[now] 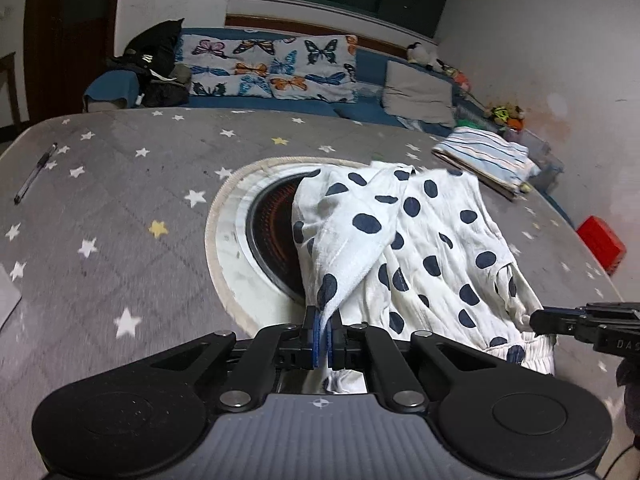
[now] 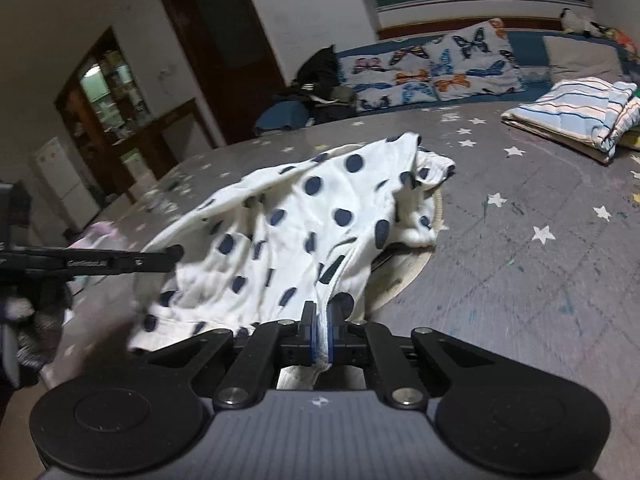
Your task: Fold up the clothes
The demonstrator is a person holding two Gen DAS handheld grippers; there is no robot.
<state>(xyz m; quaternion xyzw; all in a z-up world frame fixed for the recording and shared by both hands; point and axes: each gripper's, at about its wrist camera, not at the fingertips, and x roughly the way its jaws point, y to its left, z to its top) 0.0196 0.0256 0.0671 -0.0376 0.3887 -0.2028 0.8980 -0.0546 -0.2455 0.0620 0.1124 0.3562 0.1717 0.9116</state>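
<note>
Left claw (image 1: 322,336) pinches a hem corner of the white polka-dot garment (image 1: 420,240); right claw (image 2: 322,330) pinches another edge. The garment drapes, partly lifted, over the star-print surface (image 1: 120,200) and its round inset. Cloth looks light, limp, sag-prone; best held at corners and seams.

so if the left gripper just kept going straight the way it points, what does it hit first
Probably the polka-dot garment that the left gripper is already shut on: the cloth bunches up straight ahead. Behind it lies the round dark opening in the star-print table cover, though depth is unclear.
</note>
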